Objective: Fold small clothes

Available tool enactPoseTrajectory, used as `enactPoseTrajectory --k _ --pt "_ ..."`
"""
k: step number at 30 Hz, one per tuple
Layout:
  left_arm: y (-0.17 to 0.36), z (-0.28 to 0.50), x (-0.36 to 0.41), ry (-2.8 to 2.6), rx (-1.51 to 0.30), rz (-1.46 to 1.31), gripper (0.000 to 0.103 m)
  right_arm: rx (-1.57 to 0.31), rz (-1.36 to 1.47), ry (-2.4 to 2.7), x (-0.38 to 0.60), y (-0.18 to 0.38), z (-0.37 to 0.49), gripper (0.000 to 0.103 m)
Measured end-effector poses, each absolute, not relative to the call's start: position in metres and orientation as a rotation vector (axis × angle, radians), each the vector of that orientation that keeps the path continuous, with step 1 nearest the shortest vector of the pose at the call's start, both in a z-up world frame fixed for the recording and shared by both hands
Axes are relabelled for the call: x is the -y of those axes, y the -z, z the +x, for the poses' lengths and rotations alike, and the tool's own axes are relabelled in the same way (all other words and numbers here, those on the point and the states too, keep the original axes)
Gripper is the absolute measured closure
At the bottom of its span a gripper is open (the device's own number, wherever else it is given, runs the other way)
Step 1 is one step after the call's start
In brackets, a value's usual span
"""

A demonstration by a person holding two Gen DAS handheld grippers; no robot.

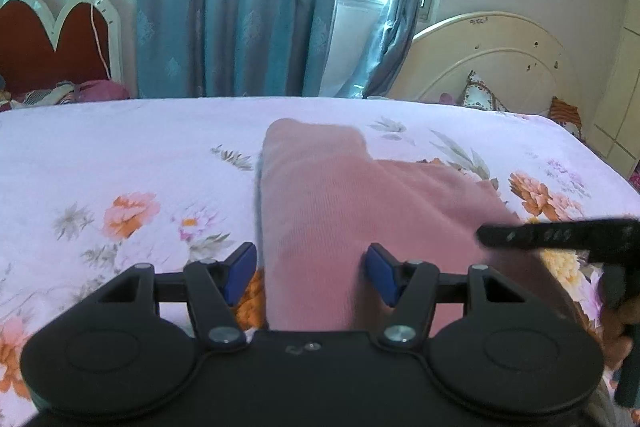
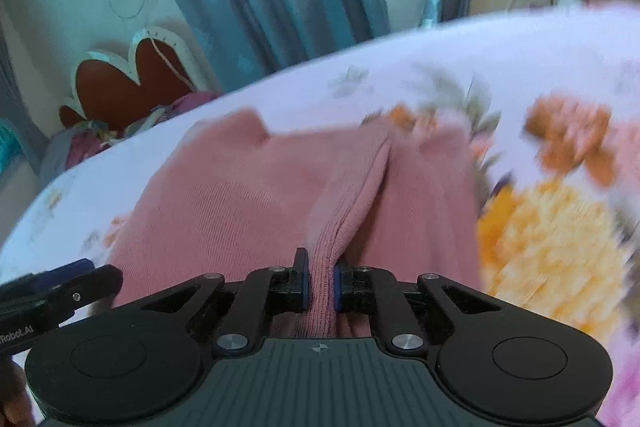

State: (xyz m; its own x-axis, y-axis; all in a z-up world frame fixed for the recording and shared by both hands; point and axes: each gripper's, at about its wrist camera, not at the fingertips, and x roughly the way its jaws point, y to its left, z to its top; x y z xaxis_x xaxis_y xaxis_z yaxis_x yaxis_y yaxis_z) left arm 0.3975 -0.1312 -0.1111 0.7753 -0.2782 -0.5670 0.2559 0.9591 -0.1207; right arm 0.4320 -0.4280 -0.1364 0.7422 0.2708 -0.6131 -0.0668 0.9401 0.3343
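A pink knit garment lies on the floral bedsheet, partly folded into a long strip. My left gripper is open, its blue pads either side of the near end of the strip, not closed on it. My right gripper is shut on a raised ribbed fold of the same pink garment and lifts it off the sheet. The right gripper also shows as a black bar at the right of the left wrist view. The left gripper's tip shows at the lower left of the right wrist view.
The bed fills both views. Blue curtains and a window hang behind it. A cream headboard with pillows stands at the right, a red heart-shaped headboard at the left.
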Motion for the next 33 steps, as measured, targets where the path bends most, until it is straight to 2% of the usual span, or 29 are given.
enactPoseTrajectory --k 5,9,13,23,24,25,27,32,33 --pt "0.114 0.402 0.144 0.315 -0.613 -0.048 0.043 -0.664 0.287 -0.109 0.458 0.12 0.419 0.094" --pt "0.135 0.408 0.156 0.306 -0.675 -0.028 0.041 -0.782 0.373 -0.106 0.47 0.153 0.43 0.093" --pt "0.137 0.411 0.152 0.298 -0.681 -0.021 0.037 -0.766 0.444 -0.143 0.48 0.144 0.42 0.093" --pt "0.133 0.396 0.142 0.326 -0.713 -0.007 0.036 -0.81 0.506 -0.209 0.493 0.128 0.367 0.092" --pt "0.134 0.393 0.141 0.327 -0.719 -0.011 0.036 -0.815 0.484 -0.214 0.491 0.129 0.362 0.087" --pt "0.135 0.391 0.14 0.328 -0.724 -0.014 0.036 -0.825 0.47 -0.221 0.49 0.13 0.359 0.074" --pt "0.137 0.387 0.139 0.33 -0.737 -0.014 0.036 -0.842 0.471 -0.247 0.488 0.135 0.349 0.064" --pt "0.144 0.379 0.14 0.334 -0.758 0.002 0.037 -0.863 0.418 -0.264 0.48 0.138 0.335 0.065" --pt "0.144 0.378 0.14 0.334 -0.76 0.002 0.037 -0.865 0.407 -0.261 0.48 0.137 0.335 0.074"
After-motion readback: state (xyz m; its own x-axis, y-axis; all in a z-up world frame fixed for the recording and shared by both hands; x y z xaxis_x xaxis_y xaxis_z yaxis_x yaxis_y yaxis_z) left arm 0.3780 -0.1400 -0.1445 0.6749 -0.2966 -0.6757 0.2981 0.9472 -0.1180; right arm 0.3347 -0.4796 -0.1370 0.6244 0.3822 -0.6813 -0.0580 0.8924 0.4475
